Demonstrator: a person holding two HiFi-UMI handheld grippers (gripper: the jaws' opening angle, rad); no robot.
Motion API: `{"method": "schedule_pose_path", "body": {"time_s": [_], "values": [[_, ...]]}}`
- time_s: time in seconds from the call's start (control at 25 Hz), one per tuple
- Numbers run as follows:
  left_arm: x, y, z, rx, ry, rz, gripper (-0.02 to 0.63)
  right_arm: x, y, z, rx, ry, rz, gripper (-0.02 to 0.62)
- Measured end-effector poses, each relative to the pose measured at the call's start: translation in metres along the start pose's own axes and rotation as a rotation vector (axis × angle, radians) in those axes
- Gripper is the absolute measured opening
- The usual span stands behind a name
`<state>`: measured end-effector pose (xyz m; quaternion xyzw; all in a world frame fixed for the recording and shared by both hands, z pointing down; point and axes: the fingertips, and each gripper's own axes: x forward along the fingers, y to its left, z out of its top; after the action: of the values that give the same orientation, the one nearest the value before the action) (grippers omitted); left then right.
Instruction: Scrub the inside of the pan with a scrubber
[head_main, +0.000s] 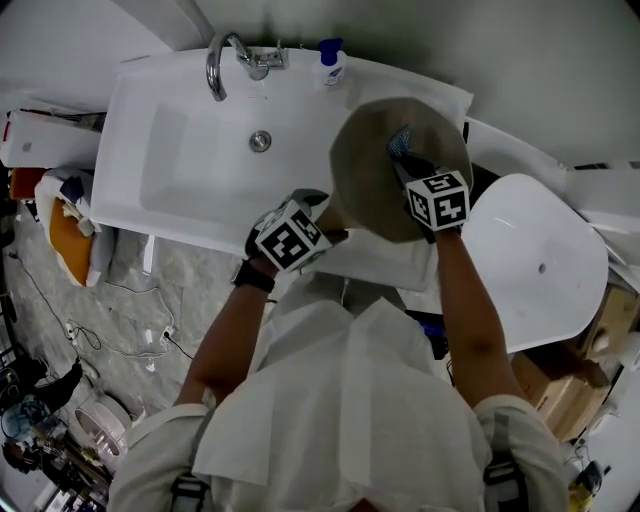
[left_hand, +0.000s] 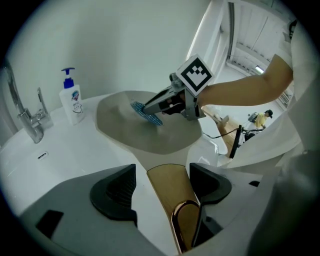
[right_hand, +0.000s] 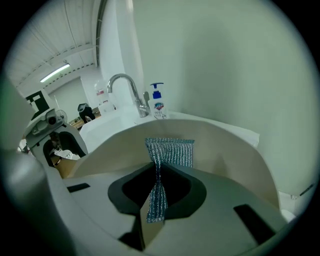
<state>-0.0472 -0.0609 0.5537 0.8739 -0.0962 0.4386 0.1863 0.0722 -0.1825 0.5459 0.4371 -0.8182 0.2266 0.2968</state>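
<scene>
Round grey-beige pan is seated on the rim of the white sink, right of the basin. Its tan wooden handle with copper loop is lined up lengthwise between the left gripper jaws, which are spread and not gripping. Blue mesh scrubber is clamped in the right gripper and held against the pan's inner wall. The handle probably needs clamping before strokes are made.
</scene>
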Motion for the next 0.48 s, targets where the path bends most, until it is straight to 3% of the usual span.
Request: {"method": "schedule_pose_path", "body": {"time_s": [0.48], "values": [[0.01, -0.003, 0.008, 0.024, 0.032, -0.055, 0.341, 0.05, 0.005, -0.012, -0.009, 0.176, 0.017, 0.043]]}}
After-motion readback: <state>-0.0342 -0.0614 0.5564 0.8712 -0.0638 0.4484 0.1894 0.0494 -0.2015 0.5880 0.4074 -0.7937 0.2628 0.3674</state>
